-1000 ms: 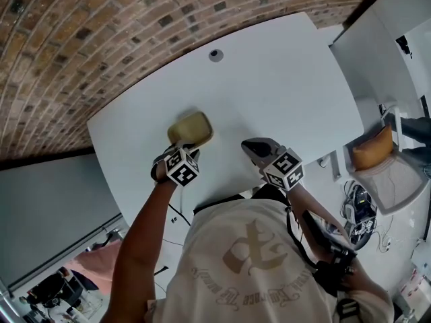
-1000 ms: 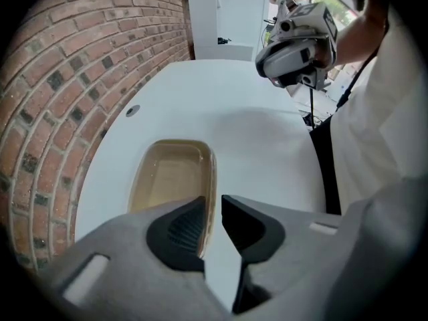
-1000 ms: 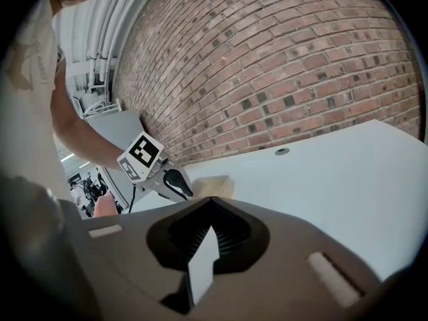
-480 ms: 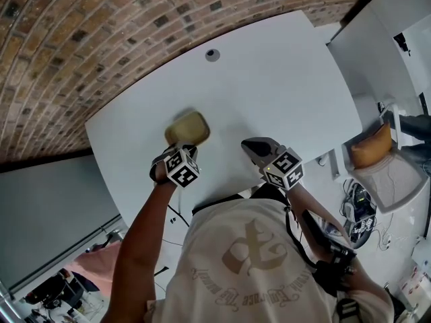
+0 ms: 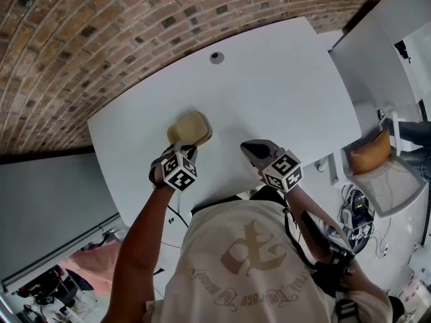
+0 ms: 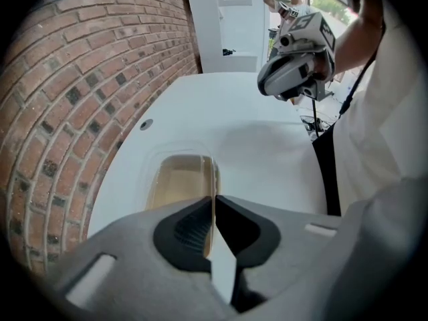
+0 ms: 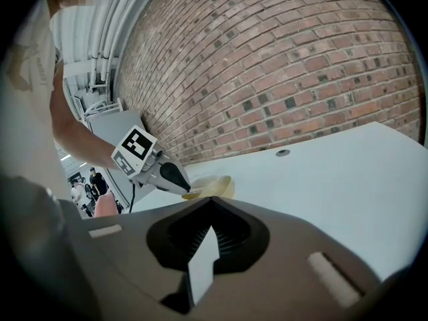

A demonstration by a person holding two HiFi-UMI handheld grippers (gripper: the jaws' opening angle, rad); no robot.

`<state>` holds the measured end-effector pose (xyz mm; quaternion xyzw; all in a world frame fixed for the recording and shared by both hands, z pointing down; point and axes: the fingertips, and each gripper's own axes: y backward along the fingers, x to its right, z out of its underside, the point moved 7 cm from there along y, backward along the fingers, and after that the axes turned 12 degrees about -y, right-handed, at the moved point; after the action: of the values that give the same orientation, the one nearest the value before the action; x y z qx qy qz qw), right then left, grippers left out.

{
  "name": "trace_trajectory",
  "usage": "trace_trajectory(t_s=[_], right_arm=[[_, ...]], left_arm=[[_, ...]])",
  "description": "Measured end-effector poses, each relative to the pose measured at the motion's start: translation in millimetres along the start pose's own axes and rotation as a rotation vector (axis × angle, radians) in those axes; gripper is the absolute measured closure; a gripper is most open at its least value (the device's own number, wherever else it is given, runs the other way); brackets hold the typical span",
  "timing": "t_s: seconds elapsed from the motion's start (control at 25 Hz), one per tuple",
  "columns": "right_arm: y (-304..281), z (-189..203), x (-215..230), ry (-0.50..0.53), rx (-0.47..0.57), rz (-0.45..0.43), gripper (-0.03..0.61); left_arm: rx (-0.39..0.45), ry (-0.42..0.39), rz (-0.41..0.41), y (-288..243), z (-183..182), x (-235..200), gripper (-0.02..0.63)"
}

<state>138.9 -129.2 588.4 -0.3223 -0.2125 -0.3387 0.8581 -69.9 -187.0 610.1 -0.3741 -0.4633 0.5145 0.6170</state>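
Left claw (image 6: pixel 214 207) pinches the tray (image 6: pixel 179 182) wall at its 6 o'clock for an edge hold; right claw (image 7: pixel 209 207), pressed together, hovers empty at 3 o'clock.

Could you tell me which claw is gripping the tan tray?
The left claw, pinching the rim of the translucent tan rectangular tray; the right claw is shut on nothing.

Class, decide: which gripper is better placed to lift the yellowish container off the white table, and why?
Left. The left gripper has its jaws shut on the container at its near rim. The right gripper is shut, empty, apart from it over the table.
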Motion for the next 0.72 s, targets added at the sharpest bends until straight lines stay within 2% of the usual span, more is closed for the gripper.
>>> trace_trajectory(t_s=[0.28,0.72], right_arm=[[4.3,-0.3,-6.9,0.032,-0.006,-0.014,0.571],[7.9,-7.8,-15.3,0.075,-0.011,-0.035,0.571]], left_arm=[[0.063,0.079,-0.058,19.2,-4.9,13.6,0.594],[0.076,0.161,-0.113,42.6,8.4,44.9,0.594]])
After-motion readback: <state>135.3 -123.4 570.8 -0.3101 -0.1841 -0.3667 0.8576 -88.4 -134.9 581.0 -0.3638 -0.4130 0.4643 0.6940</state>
